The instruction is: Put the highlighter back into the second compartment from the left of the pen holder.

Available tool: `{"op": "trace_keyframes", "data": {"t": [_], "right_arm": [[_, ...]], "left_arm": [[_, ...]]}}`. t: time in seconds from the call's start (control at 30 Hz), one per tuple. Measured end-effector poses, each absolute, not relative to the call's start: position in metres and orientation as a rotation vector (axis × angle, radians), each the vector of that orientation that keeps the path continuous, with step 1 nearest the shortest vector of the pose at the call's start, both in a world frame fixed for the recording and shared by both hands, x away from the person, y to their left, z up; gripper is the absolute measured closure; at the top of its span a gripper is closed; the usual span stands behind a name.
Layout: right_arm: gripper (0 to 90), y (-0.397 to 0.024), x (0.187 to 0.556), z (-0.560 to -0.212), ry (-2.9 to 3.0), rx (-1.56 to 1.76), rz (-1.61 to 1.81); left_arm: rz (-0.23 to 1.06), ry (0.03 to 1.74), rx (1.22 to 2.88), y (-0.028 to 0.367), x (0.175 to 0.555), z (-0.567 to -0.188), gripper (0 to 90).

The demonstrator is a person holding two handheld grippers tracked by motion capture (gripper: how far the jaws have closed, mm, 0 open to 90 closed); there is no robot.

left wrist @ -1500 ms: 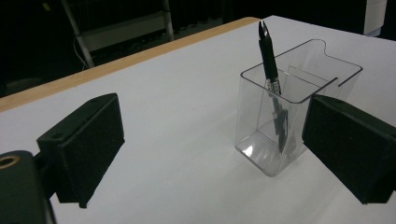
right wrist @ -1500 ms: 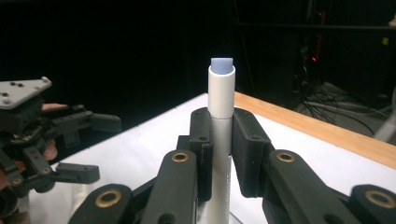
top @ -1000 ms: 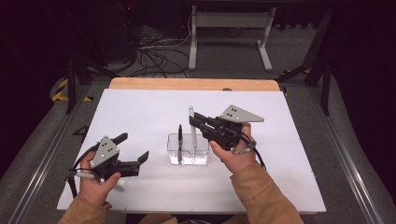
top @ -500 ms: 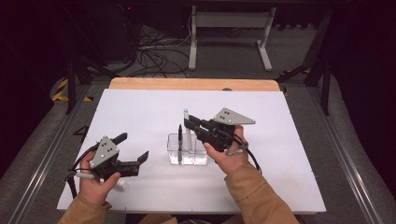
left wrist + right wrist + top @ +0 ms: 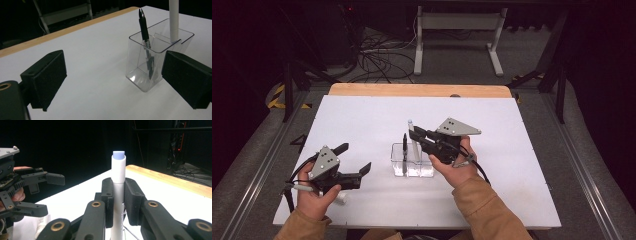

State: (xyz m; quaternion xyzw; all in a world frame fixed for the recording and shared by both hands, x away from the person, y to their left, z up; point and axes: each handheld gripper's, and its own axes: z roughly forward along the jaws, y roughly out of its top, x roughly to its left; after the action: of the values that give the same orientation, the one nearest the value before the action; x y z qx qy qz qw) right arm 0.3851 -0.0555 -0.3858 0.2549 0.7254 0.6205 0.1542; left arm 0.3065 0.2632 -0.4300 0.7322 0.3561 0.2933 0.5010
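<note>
The right gripper (image 5: 413,134) has its jaws clamped on a white pen (image 5: 118,182), held upright with its lower end inside the clear holder (image 5: 412,161) near the middle of the table (image 5: 522,165); a black pen (image 5: 145,37) already leans in the holder's left compartment. The step in hand looks like placing the white pen. Next, the jaws should part and lift straight up, leaving the holder undisturbed. The left gripper (image 5: 357,161), jaws apart and empty, rests at near left.
</note>
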Motion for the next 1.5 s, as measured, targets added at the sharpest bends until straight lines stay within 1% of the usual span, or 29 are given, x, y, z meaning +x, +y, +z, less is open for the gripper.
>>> {"op": "trace_keyframes", "data": {"t": [0.23, 0.3, 0.37, 0.43, 0.5, 0.57, 0.63, 0.8, 0.97, 1.33, 1.5], "right_arm": [[79.1, -0.055, 0.385, -0.388, 2.091, 0.739, 1.754], [77.0, -0.056, 0.386, -0.389, 2.102, 0.765, 1.728], [65.6, -0.057, 0.387, -0.39, 2.108, 0.773, 1.709], [60.2, -0.059, 0.386, -0.389, 2.095, 0.763, 1.693], [52.5, -0.063, 0.385, -0.387, 2.085, 0.747, 1.686], [46.6, -0.067, 0.384, -0.386, 2.07, 0.738, 1.687], [38.0, -0.072, 0.384, -0.386, 2.062, 0.693, 1.684], [28.7, -0.084, 0.381, -0.39, 2.028, 0.623, 1.647], [24.3, -0.095, 0.377, -0.393, 2.032, 0.661, 1.679], [23.1, -0.11, 0.369, -0.394, 2.049, 0.677, 1.65], [23.1, -0.118, 0.371, -0.396, 2.049, 0.704, 1.658]], "left_arm": [[0.714, 0.858, 1.77, 0.263, 0.306, -0.43, 6.8], [0.711, 0.857, 1.776, 0.264, 0.306, -0.429, 6.9], [0.705, 0.856, 1.781, 0.265, 0.306, -0.429, 7.0], [0.696, 0.853, 1.785, 0.265, 0.305, -0.428, 7.0], [0.688, 0.849, 1.789, 0.266, 0.305, -0.428, 7.0], [0.677, 0.838, 1.794, 0.266, 0.304, -0.427, 7.0], [0.673, 0.827, 1.797, 0.267, 0.303, -0.426, 7.0], [0.661, 0.813, 1.793, 0.27, 0.301, -0.424, 7.9], [0.662, 0.808, 1.799, 0.274, 0.3, -0.421, 7.8], [0.659, 0.796, 1.809, 0.286, 0.295, -0.408, 7.7], [0.642, 0.783, 1.849, 0.29, 0.294, -0.406, 7.8]]}}
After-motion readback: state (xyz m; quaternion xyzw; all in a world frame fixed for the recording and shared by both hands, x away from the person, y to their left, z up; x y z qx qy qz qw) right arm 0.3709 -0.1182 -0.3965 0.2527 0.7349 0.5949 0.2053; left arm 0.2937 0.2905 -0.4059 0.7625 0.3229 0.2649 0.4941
